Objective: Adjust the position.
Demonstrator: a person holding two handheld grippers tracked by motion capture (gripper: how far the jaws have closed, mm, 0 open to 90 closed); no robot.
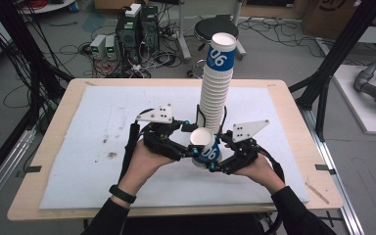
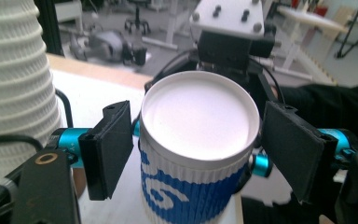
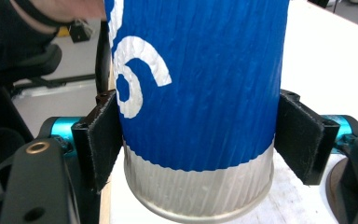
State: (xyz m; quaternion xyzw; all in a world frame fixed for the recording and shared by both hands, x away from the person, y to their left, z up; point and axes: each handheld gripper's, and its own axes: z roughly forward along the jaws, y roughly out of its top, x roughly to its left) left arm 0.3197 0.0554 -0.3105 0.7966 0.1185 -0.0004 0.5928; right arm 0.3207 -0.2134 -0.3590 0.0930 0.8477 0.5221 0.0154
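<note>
Blue-and-white ribbed paper cup [image 1: 205, 147] held tilted above the white surface [image 1: 103, 117], right gripper [image 1: 219, 149] jaws clamping its sides, left gripper [image 1: 188, 139] jaws open around its rim, tall white cup stack [image 1: 215, 93] just behind.

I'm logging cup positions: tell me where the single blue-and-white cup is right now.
In the high view the single cup sits near the table's middle front, between the left gripper and right gripper, just before the tall cup stack.

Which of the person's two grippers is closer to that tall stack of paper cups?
Right. The right gripper sits just below the cup stack, shut on the single blue cup; the left gripper is left of it.
</note>
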